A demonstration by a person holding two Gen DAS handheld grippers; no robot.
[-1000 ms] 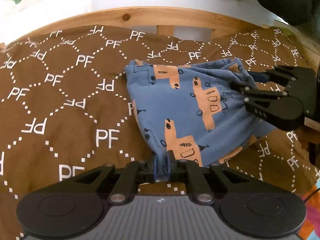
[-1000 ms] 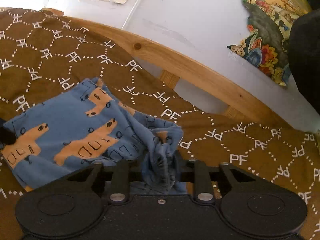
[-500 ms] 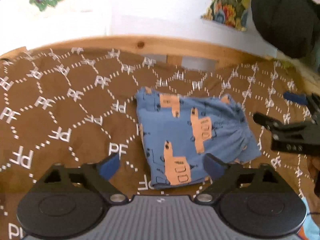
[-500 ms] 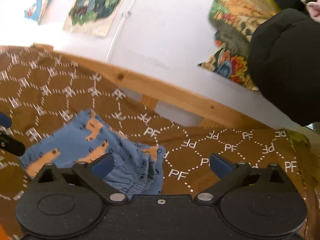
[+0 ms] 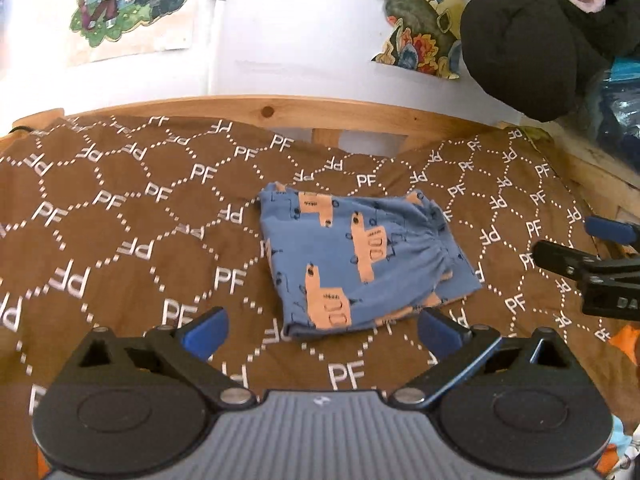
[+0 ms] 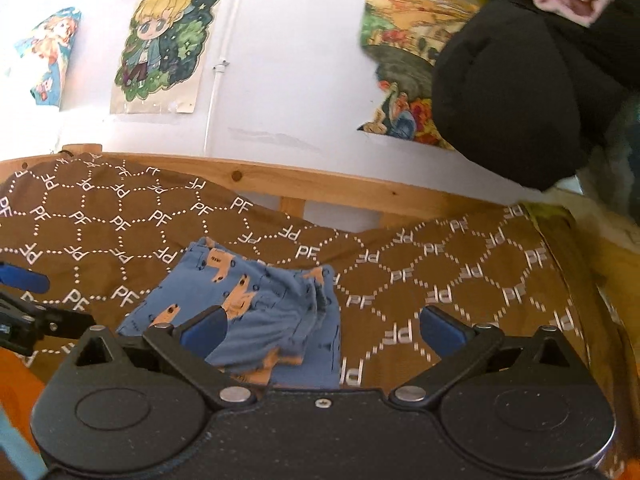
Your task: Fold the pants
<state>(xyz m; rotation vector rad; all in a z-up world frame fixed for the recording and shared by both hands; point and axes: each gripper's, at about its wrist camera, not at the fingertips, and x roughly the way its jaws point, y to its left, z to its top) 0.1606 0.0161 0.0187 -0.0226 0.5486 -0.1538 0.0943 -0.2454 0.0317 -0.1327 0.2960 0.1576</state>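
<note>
The blue pants (image 5: 356, 264) with orange vehicle prints lie folded into a small packet on the brown "PF" bedspread (image 5: 120, 216). My left gripper (image 5: 322, 330) is open and empty, raised just in front of the packet's near edge. My right gripper (image 6: 322, 326) is open and empty, above the packet's waistband end; the pants also show in the right wrist view (image 6: 256, 300). The right gripper also shows at the right edge of the left wrist view (image 5: 592, 256). The left gripper's tips show at the left of the right wrist view (image 6: 36, 304).
A wooden bed rail (image 5: 280, 110) runs along the far edge of the bedspread, with a white wall and posters (image 6: 164, 48) behind. A black garment (image 5: 532, 36) hangs at upper right. Orange fabric (image 6: 16, 392) lies at the near left.
Both grippers let go of the pants, opened wide and pulled back and up. The pants now lie flat and folded on the bedspread.
</note>
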